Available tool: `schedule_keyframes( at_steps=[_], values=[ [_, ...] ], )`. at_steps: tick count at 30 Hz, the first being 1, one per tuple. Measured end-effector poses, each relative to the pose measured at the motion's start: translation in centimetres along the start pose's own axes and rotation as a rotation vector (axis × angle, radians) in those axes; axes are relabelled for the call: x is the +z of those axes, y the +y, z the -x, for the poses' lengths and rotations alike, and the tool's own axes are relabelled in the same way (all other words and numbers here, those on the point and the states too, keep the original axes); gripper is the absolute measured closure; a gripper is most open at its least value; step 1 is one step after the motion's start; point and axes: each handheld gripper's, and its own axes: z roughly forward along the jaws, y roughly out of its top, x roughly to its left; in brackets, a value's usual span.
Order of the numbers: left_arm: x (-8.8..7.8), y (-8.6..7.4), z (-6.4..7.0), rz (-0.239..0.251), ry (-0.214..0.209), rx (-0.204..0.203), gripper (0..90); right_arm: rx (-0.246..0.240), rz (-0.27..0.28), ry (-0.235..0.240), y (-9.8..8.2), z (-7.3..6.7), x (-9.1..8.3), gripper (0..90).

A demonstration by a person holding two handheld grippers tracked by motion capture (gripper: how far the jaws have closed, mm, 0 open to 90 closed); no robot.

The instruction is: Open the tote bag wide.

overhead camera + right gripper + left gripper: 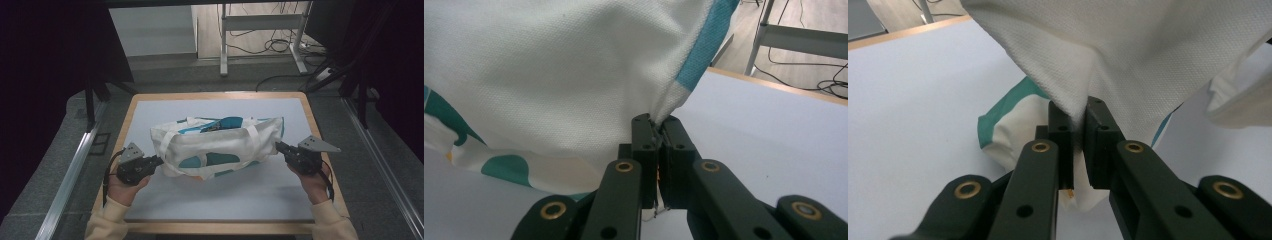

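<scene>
A white cloth tote bag with teal patches and white straps lies across the middle of the pale mat. My left gripper is shut on the bag's left corner; in the left gripper view the white weave is pinched between the jaws of this gripper. My right gripper is shut on the bag's right corner, where the cloth with its teal edge band runs into the closed jaws of that gripper. The bag is stretched between the two grippers.
The mat covers a wooden table. Beyond the far edge stand a metal desk frame and loose cables on the floor. Dark curtains hang at both sides. Metal rails run along the table's flanks.
</scene>
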Motion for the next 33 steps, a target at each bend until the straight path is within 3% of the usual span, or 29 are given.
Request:
schedule_keyframes(
  at_steps=[17,33],
  values=[
    [0.6,-0.8,0.1,-0.017,0.004,0.01,84.1,-0.007,-0.049,0.008,-1.5,-0.2,0.5,85.5],
    [2.3,-1.9,0.0,-0.093,0.012,0.03,85.9,-0.032,-0.15,0.002,-3.1,-0.7,2.1,85.5]
  ],
)
